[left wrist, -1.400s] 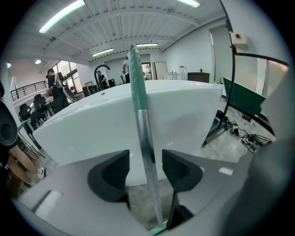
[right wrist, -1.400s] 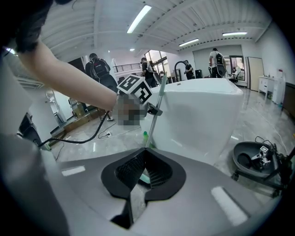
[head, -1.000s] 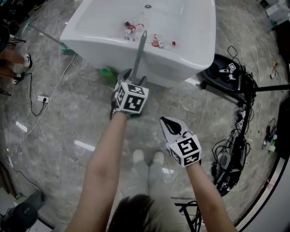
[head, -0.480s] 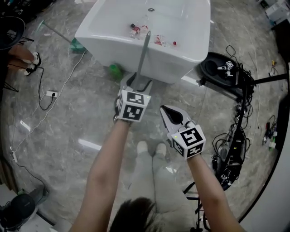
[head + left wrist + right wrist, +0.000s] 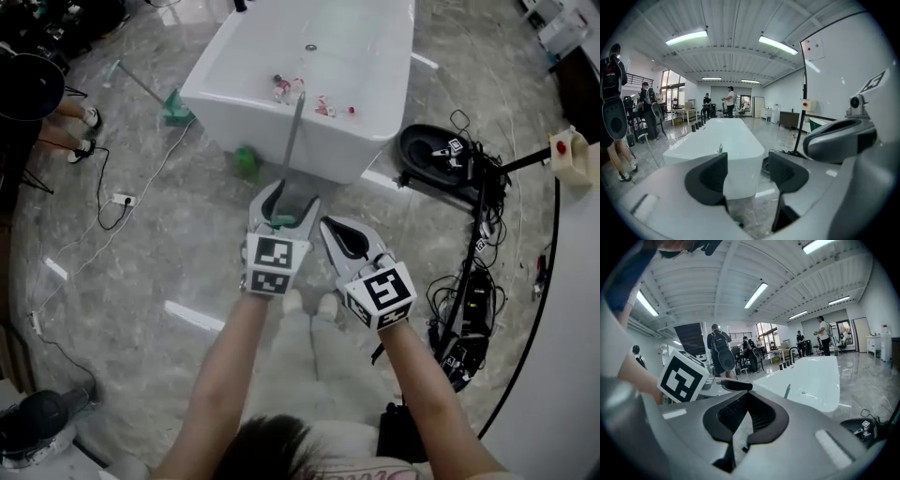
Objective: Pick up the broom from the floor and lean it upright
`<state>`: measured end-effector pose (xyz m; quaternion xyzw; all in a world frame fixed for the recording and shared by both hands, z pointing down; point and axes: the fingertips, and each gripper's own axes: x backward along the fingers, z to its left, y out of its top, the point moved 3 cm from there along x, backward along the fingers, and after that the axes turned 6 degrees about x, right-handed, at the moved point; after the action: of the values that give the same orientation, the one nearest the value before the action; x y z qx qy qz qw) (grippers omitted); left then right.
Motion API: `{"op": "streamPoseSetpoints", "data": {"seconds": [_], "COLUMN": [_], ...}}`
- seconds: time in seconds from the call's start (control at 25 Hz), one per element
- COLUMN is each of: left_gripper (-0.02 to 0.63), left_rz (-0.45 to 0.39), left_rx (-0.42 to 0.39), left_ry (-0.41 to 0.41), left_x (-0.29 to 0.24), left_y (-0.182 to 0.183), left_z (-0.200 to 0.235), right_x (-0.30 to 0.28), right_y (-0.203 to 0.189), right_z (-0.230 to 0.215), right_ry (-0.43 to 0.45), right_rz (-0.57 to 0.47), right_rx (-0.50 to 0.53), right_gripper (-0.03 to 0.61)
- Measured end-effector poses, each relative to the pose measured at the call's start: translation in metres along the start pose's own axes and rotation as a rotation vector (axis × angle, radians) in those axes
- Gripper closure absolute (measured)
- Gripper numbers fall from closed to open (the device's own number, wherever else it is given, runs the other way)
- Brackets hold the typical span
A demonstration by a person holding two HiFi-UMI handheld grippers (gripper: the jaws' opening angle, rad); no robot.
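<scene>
The broom leans upright against the white bathtub (image 5: 375, 141), its grey handle (image 5: 293, 131) resting on the tub's near rim. Its green and grey head (image 5: 283, 219) stands on the floor. My left gripper (image 5: 289, 195) hovers above the broom head, jaws open and empty; in the left gripper view (image 5: 749, 176) only the tub shows between them. My right gripper (image 5: 336, 228) hangs just to its right, shut on nothing, pads together (image 5: 743, 427). In the right gripper view the handle (image 5: 787, 391) is a thin grey stick against the tub.
Bottles (image 5: 289, 89) lie inside the tub. A green object (image 5: 247, 161) sits by its base, and a second long-handled green tool (image 5: 150, 92) lies left of it. A black stand base (image 5: 436, 150) and tangled cables (image 5: 464, 319) fill the right; a power strip (image 5: 122, 199) lies left.
Both grippers have risen and come back from the tub, closer together. The left one's jaws stay open, off the broom. The broom stays leaning on the tub.
</scene>
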<state>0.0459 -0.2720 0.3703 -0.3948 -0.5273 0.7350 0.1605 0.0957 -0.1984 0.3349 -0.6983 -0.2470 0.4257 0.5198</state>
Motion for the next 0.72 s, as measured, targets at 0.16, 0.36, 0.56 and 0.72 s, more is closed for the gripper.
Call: {"op": "streamPoseSetpoints", "data": {"seconds": [0.16,0.36,0.56,0.72], "left_gripper": [0.346,0.351,0.403,0.461], "left_rz": [-0.057,-0.122,-0.192,-0.276], "left_rx": [-0.014,-0.018,-0.040,-0.042], "left_ry": [-0.021,-0.031,-0.042,-0.046], "left_x": [0.021,0.048,0.080,0.102], "left_y": [0.029,0.057,0.091,0.119], "left_z": [-0.022,-0.033,-0.042,-0.048], "right_x": [0.015,0.032,0.050,0.065], "right_y": [0.031,0.062,0.093,0.116], "right_z": [0.001,0.004,0.016,0.028], "right_ry": [-0.007,0.004,0.030,0.048], "right_rz": [-0.052,-0.104,-0.130,-0.167], "right_rx": [0.014,0.090,0.206,0.248], "right_gripper": [0.577,0.577,0.577,0.577]}}
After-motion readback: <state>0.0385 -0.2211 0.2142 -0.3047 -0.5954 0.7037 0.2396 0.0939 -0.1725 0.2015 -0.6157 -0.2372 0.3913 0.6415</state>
